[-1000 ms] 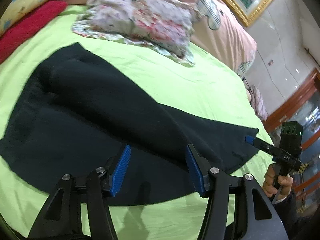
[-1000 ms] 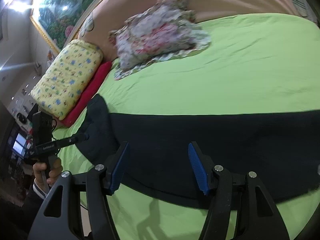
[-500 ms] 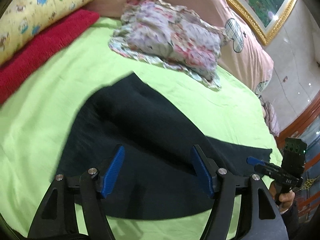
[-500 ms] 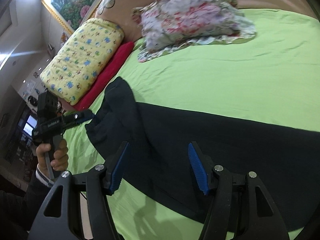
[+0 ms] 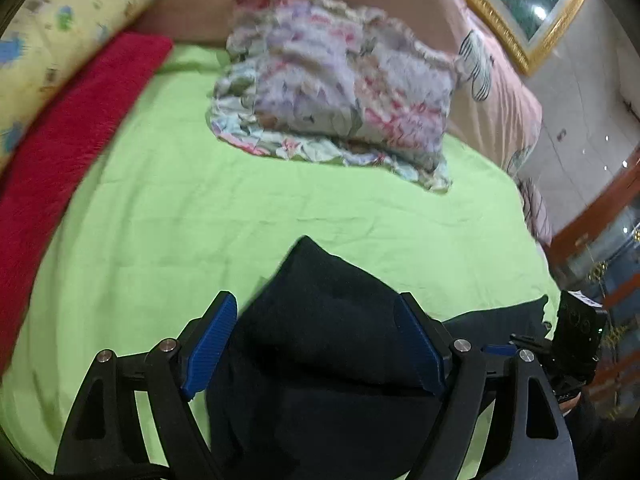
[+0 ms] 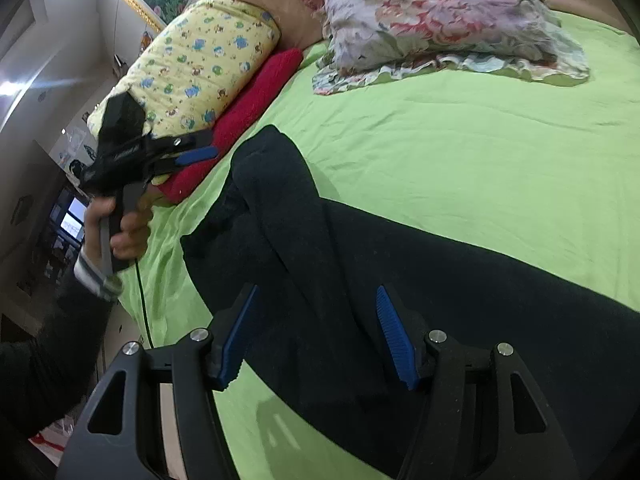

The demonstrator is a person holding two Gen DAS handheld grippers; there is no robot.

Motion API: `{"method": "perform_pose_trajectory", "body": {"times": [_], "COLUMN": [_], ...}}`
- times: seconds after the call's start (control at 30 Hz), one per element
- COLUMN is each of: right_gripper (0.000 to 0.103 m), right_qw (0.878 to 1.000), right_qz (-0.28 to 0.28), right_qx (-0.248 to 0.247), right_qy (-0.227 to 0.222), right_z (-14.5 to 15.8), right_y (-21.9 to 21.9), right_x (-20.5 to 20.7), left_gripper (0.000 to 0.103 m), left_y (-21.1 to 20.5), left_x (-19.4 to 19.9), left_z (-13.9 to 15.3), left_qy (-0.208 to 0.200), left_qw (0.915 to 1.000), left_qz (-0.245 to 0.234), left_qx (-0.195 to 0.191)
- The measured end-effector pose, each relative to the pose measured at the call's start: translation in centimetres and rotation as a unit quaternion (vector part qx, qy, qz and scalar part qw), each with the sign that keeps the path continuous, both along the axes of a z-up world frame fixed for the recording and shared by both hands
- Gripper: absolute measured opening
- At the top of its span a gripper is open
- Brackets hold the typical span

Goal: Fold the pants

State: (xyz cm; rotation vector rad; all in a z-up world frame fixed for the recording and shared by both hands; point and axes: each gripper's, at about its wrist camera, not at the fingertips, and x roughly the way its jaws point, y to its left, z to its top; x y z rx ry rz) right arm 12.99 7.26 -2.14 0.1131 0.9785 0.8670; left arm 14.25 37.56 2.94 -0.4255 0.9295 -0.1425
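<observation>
A floral pillow [image 6: 436,16] is laid on the green sheet [image 6: 460,152]. A yellow pillow [image 6: 200,64] is set on a red towel [image 6: 248,108].

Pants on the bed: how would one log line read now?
pants: flat on green sheet | left gripper: open, jaws just widened | right gripper: open, empty

Your bed's green sheet [image 6: 460,152] carried the dark pants [image 6: 400,280], a floral pillow [image 6: 436,12] and a red towel [image 6: 248,108].
</observation>
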Motion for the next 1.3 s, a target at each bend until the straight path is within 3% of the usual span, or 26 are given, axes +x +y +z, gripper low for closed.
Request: {"method": "perform_pose_trajectory", "body": {"times": [0.17, 0.27, 0.43, 0.47, 0.5, 0.57, 0.6, 0.67, 0.7, 0.77, 1.07, 1.3], "right_gripper": [0.062, 0.062, 0.062, 0.062, 0.061, 0.053, 0.042, 0.024, 0.009, 0.007, 0.007, 0.007], "right_qw": [1.000, 0.999, 0.999, 0.998, 0.998, 0.998, 0.998, 0.997, 0.997, 0.997, 0.995, 0.992], "right_qz": [0.019, 0.028, 0.048, 0.051, 0.055, 0.057, 0.060, 0.062, 0.064, 0.063, 0.078, 0.090], "right_qx": [-0.003, -0.008, -0.016, -0.018, -0.020, -0.027, -0.031, -0.034, -0.035, -0.035, -0.026, -0.052], "right_qy": [0.010, 0.019, 0.018, 0.015, 0.011, 0.008, 0.010, 0.009, 0.008, 0.001, -0.055, -0.075], "right_z": [-0.3, -0.6, -0.8, -0.8, -0.8, -1.0, -1.1, -1.2, -1.2, -1.0, 1.5, 0.8], "right_y": [1.1, 1.7, 2.9, 3.1, 3.4, 3.8, 4.1, 4.3, 4.4, 4.2, 3.7, 4.2], "right_x": [0.9, 1.5, 1.8, 1.7, 1.6, 1.5, 1.5, 1.3, 1.1, 0.7, -2.5, -4.5], "left_gripper": [0.082, 0.082, 0.078, 0.068, 0.050, 0.037, 0.029, 0.022, 0.021, 0.016, 0.011, 0.011], "left_y": [1.1, 1.1, 0.6, 0.5, 0.4, 0.2, 0.1, 0.0, -0.1, -0.2, -0.9, -1.2], "left_x": [3.7, 4.9, 5.5, 5.4, 5.3, 5.0, 4.8, 4.2, 3.9, 2.8, -3.3, -8.3], "left_z": [-2.9, -4.4, -5.1, -4.9, -4.8, -4.6, -4.4, -4.0, -3.7, -3.0, -0.5, -0.9], "left_qy": [0.051, 0.072, 0.065, 0.059, 0.053, 0.049, 0.045, 0.038, 0.033, 0.019, -0.040, -0.066], "left_qw": [0.9968, 0.9952, 0.9944, 0.9950, 0.9954, 0.9959, 0.9965, 0.9973, 0.9976, 0.9981, 0.9977, 0.9963], "left_qz": [-0.044, -0.045, -0.054, -0.053, -0.052, -0.048, -0.045, -0.043, -0.042, -0.039, -0.027, -0.007], "left_qx": [-0.043, -0.047, -0.064, -0.061, -0.061, -0.059, -0.054, -0.046, -0.045, -0.044, -0.047, -0.055]}}
